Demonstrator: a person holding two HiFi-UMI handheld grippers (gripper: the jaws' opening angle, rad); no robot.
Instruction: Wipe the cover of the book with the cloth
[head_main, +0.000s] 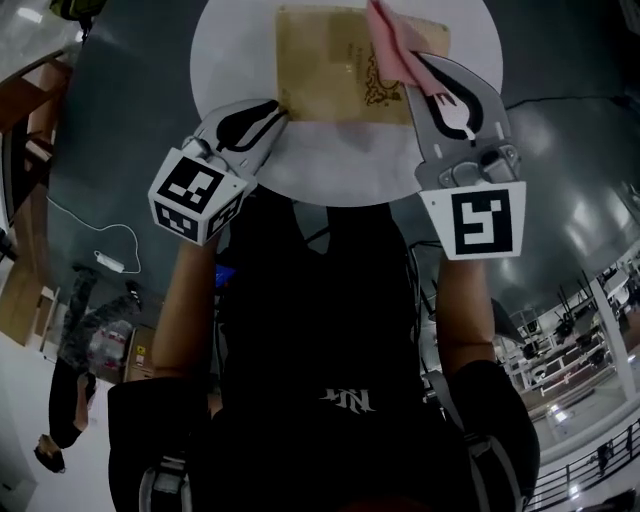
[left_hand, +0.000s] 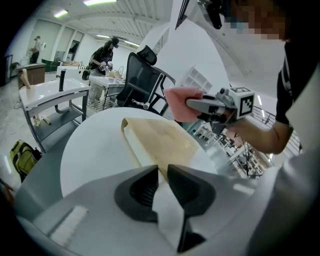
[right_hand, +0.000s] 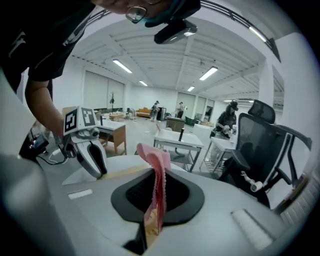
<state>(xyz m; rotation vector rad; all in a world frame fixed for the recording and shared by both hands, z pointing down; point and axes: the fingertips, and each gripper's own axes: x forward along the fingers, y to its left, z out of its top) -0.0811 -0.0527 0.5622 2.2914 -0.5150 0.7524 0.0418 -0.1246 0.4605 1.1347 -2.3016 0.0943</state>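
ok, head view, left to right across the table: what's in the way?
In order: left gripper, clamped on the book's corner → book → pink cloth over the book's right part → right gripper, shut on that cloth.

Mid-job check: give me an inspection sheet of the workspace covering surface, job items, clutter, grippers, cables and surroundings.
Surface: round white table, dark floor around it.
Job's things: tan book lies flat on the table; pink cloth is held over its far right corner.
Clutter: nothing seen.
Grippers: left gripper shut on the book's near left corner; right gripper shut on the cloth.
Cables: white cable on the floor, left of the table.
Surroundings: black chair beside the table; desks and people beyond.
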